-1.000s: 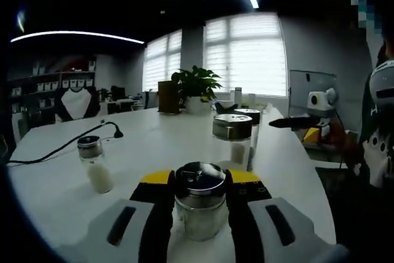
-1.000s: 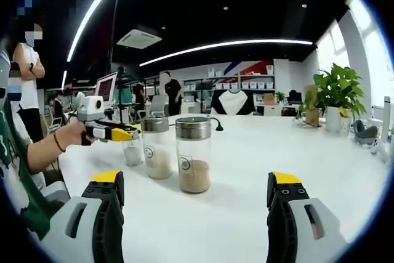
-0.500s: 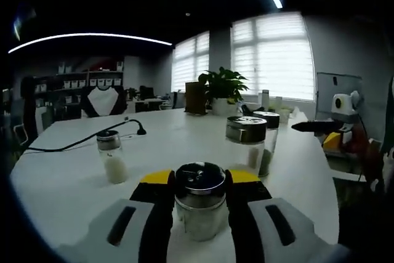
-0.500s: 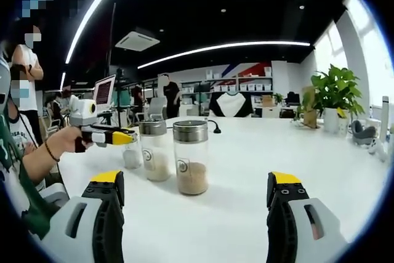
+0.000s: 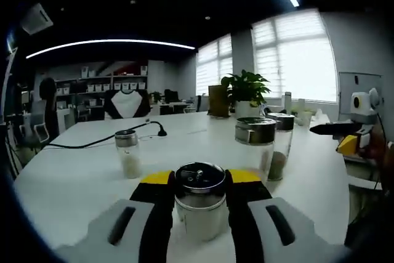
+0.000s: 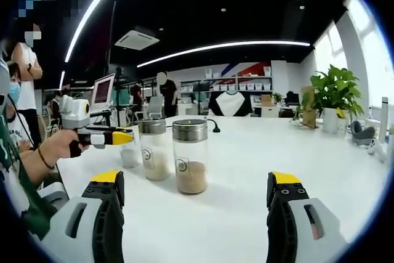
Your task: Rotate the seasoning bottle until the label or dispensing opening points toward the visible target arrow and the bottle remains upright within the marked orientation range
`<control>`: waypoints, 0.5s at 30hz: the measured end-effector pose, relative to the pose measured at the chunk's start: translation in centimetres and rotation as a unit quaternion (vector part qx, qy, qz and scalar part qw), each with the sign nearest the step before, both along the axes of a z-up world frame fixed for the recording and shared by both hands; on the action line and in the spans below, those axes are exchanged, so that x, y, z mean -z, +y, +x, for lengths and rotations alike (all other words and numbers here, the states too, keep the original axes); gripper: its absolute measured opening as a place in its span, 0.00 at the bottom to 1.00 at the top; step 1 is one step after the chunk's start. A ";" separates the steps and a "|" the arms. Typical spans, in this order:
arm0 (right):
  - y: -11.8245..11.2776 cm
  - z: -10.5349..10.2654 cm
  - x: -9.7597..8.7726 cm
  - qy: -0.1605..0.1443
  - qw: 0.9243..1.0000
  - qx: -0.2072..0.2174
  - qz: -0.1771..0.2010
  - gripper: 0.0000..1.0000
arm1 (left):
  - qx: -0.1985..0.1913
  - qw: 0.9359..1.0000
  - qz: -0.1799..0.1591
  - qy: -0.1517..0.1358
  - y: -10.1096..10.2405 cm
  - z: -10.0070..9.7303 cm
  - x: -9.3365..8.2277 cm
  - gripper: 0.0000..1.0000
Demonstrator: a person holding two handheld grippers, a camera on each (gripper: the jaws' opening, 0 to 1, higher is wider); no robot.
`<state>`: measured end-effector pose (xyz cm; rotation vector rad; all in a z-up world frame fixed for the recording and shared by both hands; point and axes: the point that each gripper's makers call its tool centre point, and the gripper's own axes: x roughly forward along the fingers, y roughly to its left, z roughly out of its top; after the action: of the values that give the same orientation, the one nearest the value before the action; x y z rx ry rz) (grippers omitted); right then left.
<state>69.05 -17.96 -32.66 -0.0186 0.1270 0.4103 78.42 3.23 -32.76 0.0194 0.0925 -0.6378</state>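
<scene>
In the left gripper view a small glass seasoning bottle (image 5: pixel 199 204) with a steel lid stands upright between the jaws of my left gripper (image 5: pixel 198 183), which is shut on it. The right gripper view has that same left gripper (image 6: pixel 114 137) at the left, held in a person's hand, with the small bottle (image 6: pixel 130 154) under its tip. My right gripper (image 6: pixel 196 198) is open above the white table (image 6: pixel 246 170), nothing between its jaws. Two taller jars stand ahead of it: one with brown seasoning (image 6: pixel 190 156), one with pale seasoning (image 6: pixel 154 149).
Another small bottle (image 5: pixel 128 154) of white powder stands left on the table (image 5: pixel 74 177), near a black cable (image 5: pixel 92 141). Two tall jars (image 5: pixel 255 147) (image 5: pixel 280 143) stand to the right. The right gripper (image 5: pixel 351 129) enters from the right. A potted plant (image 5: pixel 245 93) stands at the far end.
The left gripper view has swung: the background, white-powder bottle and tall jars drift rightward, while the held bottle stays between the jaws. The right gripper is almost still.
</scene>
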 end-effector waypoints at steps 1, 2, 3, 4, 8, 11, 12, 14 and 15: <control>-0.1 0.0 0.0 0.000 1.000 0.001 -0.001 0.99 | -0.009 1.000 -0.002 -0.002 0.0 0.0 0.0 0.34; -0.1 0.0 0.0 0.000 1.000 0.002 -0.001 0.99 | -0.015 1.000 -0.003 -0.002 0.0 0.0 0.0 0.34; -0.1 0.0 0.1 0.001 1.000 0.002 -0.001 0.99 | -0.020 1.000 -0.002 -0.004 0.0 0.0 0.0 0.34; -0.1 0.1 0.1 0.002 1.000 0.002 -0.001 0.99 | -0.024 1.000 -0.003 -0.004 0.0 0.1 0.0 0.34; 0.0 0.1 0.1 0.001 1.000 0.000 -0.002 0.99 | -0.038 0.999 -0.004 -0.006 0.1 0.2 0.1 0.34; 0.0 0.1 0.1 0.001 1.000 0.000 -0.002 0.99 | -0.052 0.999 -0.006 -0.009 0.5 0.3 0.0 0.34; 0.0 0.1 0.1 0.001 1.000 0.000 -0.002 0.99 | -0.054 0.998 -0.006 -0.010 0.4 0.4 0.0 0.34; 0.0 0.1 0.2 0.001 1.000 0.001 -0.001 0.99 | -0.060 0.998 -0.008 -0.010 0.4 0.4 0.1 0.34; -0.1 0.1 0.2 0.001 1.000 0.001 -0.001 0.99 | -0.062 0.998 -0.009 -0.010 0.5 0.4 0.1 0.34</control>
<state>69.14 -18.04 -32.82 -0.0203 0.1299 0.4078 78.82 3.69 -32.82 0.0028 0.0671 -0.5145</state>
